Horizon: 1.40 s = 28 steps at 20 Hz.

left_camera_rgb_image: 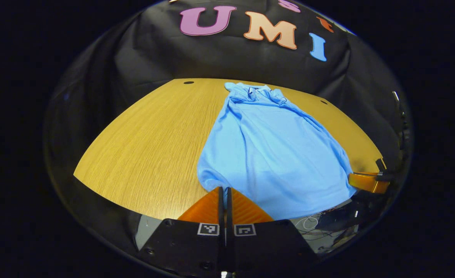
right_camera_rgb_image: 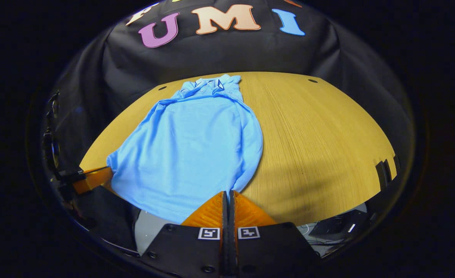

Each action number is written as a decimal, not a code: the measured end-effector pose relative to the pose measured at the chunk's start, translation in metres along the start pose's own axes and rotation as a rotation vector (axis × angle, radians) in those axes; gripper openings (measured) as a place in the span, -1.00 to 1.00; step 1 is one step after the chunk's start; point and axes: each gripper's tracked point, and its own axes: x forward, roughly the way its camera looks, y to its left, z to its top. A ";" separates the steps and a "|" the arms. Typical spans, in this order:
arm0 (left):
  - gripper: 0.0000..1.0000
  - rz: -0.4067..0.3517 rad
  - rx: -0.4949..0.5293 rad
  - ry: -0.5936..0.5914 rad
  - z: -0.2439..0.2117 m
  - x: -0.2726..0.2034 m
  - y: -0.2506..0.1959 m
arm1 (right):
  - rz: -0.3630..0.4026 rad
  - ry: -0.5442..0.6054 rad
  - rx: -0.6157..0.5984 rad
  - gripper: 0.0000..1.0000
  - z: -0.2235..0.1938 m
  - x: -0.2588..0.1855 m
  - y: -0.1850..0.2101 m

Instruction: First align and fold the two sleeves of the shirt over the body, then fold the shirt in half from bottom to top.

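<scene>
A light blue polo shirt [left_camera_rgb_image: 274,154] [right_camera_rgb_image: 189,154] lies lengthwise on the wooden table [left_camera_rgb_image: 146,146], collar [left_camera_rgb_image: 256,92] far and hem near. No sleeve sticks out at either side. My left gripper [left_camera_rgb_image: 224,190] is shut on the hem's left corner at the table's front edge. My right gripper [right_camera_rgb_image: 228,192] is shut on the hem's right corner. Each also shows in the other's view: the right gripper [left_camera_rgb_image: 366,182] at the far corner of the hem, the left gripper [right_camera_rgb_image: 94,178] likewise. The hem between them hangs a little past the table's edge.
The black cloth wall closes the table's far side. Small round holes [left_camera_rgb_image: 188,82] [right_camera_rgb_image: 312,80] sit near the back corners of the table [right_camera_rgb_image: 328,135]. Bare wood lies to both sides of the shirt. Cables and gear [left_camera_rgb_image: 316,224] lie on the floor below the front edge.
</scene>
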 end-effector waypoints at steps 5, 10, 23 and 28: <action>-1.00 0.012 -0.024 0.049 0.006 -0.001 0.004 | 0.032 -0.033 0.022 -0.95 0.021 -0.005 0.003; -1.00 0.034 -0.078 -0.008 0.025 -0.007 0.013 | 0.066 -0.039 0.033 -0.95 0.036 -0.005 -0.001; -0.38 0.041 -0.112 0.049 0.037 -0.008 0.025 | 0.120 -0.066 0.014 -0.94 0.076 -0.004 0.000; 0.93 0.066 -0.052 0.086 0.019 0.006 0.028 | 0.115 -0.048 0.030 -0.94 0.066 -0.005 -0.002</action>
